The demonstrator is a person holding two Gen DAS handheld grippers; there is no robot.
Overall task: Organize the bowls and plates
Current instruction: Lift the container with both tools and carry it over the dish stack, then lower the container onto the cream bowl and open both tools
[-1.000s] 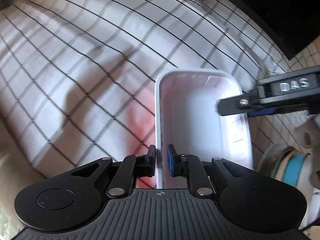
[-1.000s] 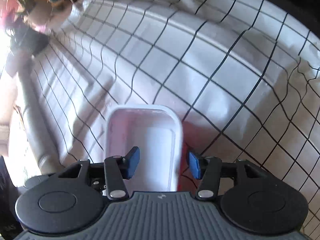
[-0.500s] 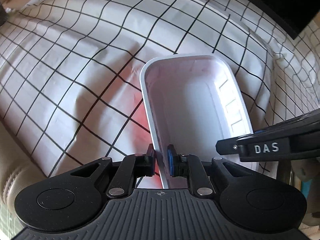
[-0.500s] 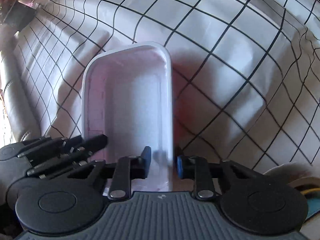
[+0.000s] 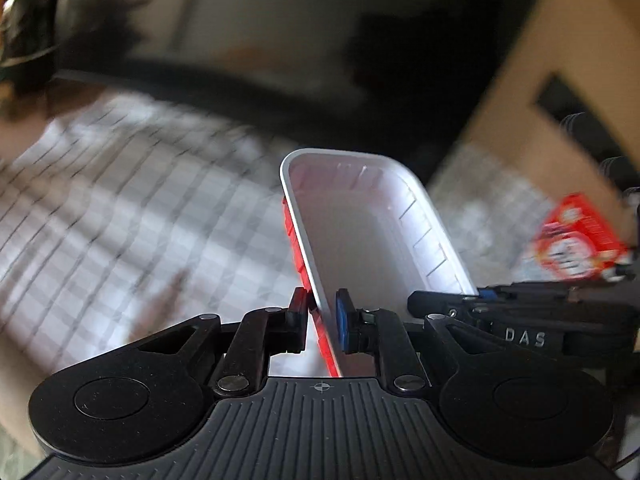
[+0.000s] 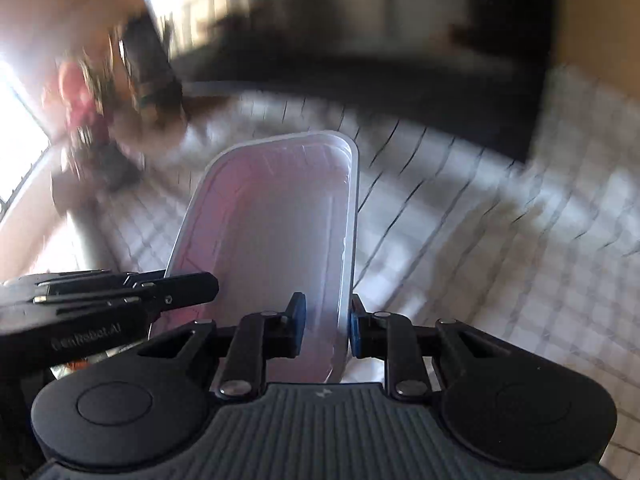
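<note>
A rectangular tray, white inside and red outside (image 5: 360, 232), is held in the air between both grippers. My left gripper (image 5: 322, 320) is shut on its left wall. My right gripper (image 6: 326, 330) is shut on its right wall; the tray shows in the right wrist view (image 6: 272, 232) too. The right gripper shows at the right edge of the left wrist view (image 5: 520, 320), and the left gripper at the left of the right wrist view (image 6: 120, 292). The tray is empty and tilted up above the checked cloth (image 5: 120, 200).
The background is motion-blurred. A white cloth with black grid lines (image 6: 500, 240) lies below. A dark panel (image 5: 280, 60) and a beige wall (image 5: 560, 60) stand behind. A red printed box (image 5: 576, 244) is at the right. Dark blurred items (image 6: 120, 100) sit at the far left.
Both grippers have lifted the tray off the cloth and tipped upward, so the far wall is now in view. The right gripper closed on the tray's right wall during the last second.
</note>
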